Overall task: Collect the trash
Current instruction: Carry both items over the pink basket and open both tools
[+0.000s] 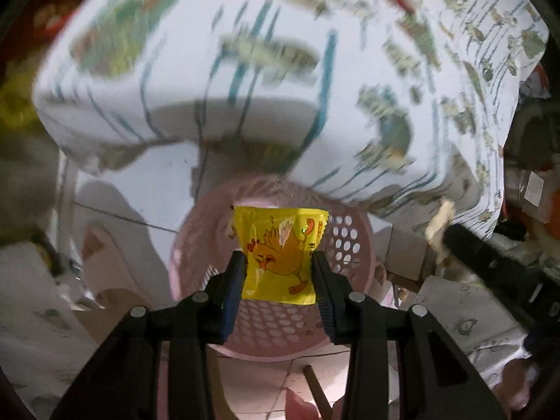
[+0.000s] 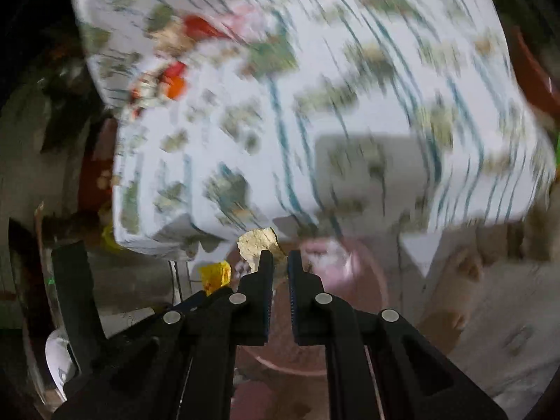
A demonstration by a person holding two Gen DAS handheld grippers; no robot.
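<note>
Yellow snack wrapper (image 1: 280, 255) with an orange cartoon chicken, pinched flat between the two fingers of the left gripper (image 1: 279, 262), jaws closed against its left and right edges. Held directly above the open mouth of a pink perforated basket (image 1: 344, 241), not touching it. Same wrapper seen small at the left of the right wrist view (image 2: 215, 274), beside the black frame of the left tongs.

Crumpled beige scrap of paper (image 2: 260, 243) clamped at the tips of the right gripper (image 2: 280, 257), jaws nearly shut with only a thin gap, most of the scrap sticking out past the left finger toward the far side. Same scrap visible at the right of the left wrist view (image 1: 439, 227), at the end of a dark arm and just right of the basket rim. Pink basket also below and beyond these tongs (image 2: 353, 269), blurred.

Behind and above both, a table edge draped with a white cloth (image 1: 245, 80) printed with teal lines and green plant shapes, heavily smeared by motion. Red and orange wrappers (image 2: 175, 80) lying far left on that cloth, too blurred to identify. White tiled floor (image 1: 157, 168) under the basket. Dim clutter at both sides, indistinct.
</note>
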